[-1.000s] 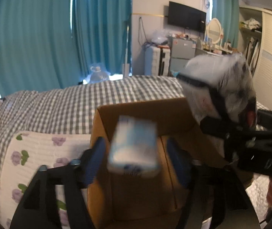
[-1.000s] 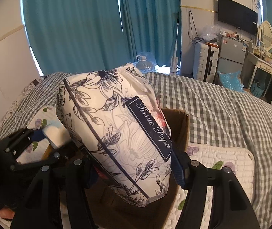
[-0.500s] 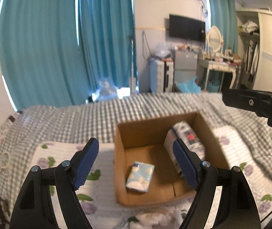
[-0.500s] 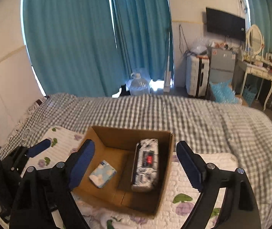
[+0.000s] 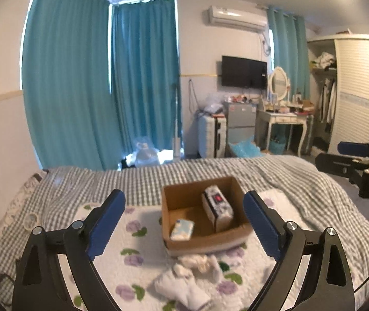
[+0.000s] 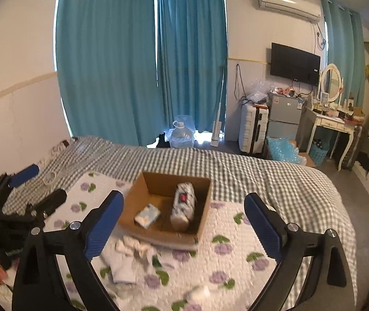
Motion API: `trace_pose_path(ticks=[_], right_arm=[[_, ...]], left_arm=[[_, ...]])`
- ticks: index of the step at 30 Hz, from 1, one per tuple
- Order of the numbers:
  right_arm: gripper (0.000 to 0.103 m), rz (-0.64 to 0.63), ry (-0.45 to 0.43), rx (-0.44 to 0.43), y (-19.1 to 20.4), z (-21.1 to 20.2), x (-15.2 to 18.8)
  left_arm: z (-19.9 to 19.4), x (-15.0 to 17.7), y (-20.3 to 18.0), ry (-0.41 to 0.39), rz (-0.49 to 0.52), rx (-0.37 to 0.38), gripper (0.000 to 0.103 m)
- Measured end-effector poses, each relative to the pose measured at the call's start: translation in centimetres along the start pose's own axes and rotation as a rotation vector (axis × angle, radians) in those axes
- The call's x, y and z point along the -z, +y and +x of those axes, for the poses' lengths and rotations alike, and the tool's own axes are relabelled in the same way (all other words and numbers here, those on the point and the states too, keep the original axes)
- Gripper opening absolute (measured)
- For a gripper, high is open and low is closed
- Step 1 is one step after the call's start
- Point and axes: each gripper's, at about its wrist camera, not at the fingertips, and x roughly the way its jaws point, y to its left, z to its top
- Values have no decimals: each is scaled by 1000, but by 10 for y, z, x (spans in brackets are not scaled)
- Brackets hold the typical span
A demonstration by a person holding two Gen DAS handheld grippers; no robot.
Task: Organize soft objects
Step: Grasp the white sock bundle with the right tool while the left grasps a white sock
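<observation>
A cardboard box (image 5: 205, 242) (image 6: 158, 236) stands on the bed. Inside it, a floral tissue pack (image 5: 218, 207) (image 6: 184, 202) lies on the right and a small blue tissue pack (image 5: 182, 229) (image 6: 147, 215) on the left. Crumpled white cloth (image 5: 187, 277) (image 6: 130, 256) lies on the quilt in front of the box. My left gripper (image 5: 183, 194) hangs back from the box and above it, jaws opening, nothing between them. My right gripper (image 6: 184, 195) is likewise raised, jaws opening and empty. One of its fingers (image 5: 353, 149) shows at the right edge of the left wrist view.
The box rests on a white quilt with purple flowers (image 6: 236, 248) over a grey checked bedspread (image 6: 262, 176). A tape roll (image 6: 50, 177) lies near the wall. Beyond the bed stand teal curtains, a water jug (image 6: 182, 134), a suitcase, a small fridge and a dressing table.
Both grippers let go of their tissue packs, which now lie in the box. Both have pulled back and up from the box, with their jaws wider.
</observation>
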Motion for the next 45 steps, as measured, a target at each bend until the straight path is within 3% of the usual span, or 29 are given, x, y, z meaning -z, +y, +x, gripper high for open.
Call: trace_pose_path(ticks=[7, 19, 25, 30, 32, 34, 38, 42, 45], right_arm=[[95, 5, 95, 22, -5, 4, 65], [95, 59, 377, 9, -16, 109, 195], [94, 134, 499, 13, -33, 162, 229], [90, 162, 530, 32, -42, 190, 235], [74, 177, 556, 34, -45, 203, 240], [66, 190, 568, 44, -48, 208, 241], [41, 196, 529, 51, -50, 198, 241], [38, 200, 494, 39, -46, 186, 238], [38, 178, 472, 33, -40, 178, 236]], left_arm=[[5, 56, -13, 102, -9, 7, 94], [75, 188, -32, 434, -77, 13, 94], [92, 226, -42, 522, -78, 12, 94], [101, 247, -41, 553, -90, -31, 93], [105, 256, -38, 567, -110, -62, 93], [107, 262, -35, 564, -138, -63, 93], [109, 263, -40, 529, -111, -79, 92], [113, 261, -38, 518, -114, -78, 78], [112, 260, -37, 513, -107, -66, 55]])
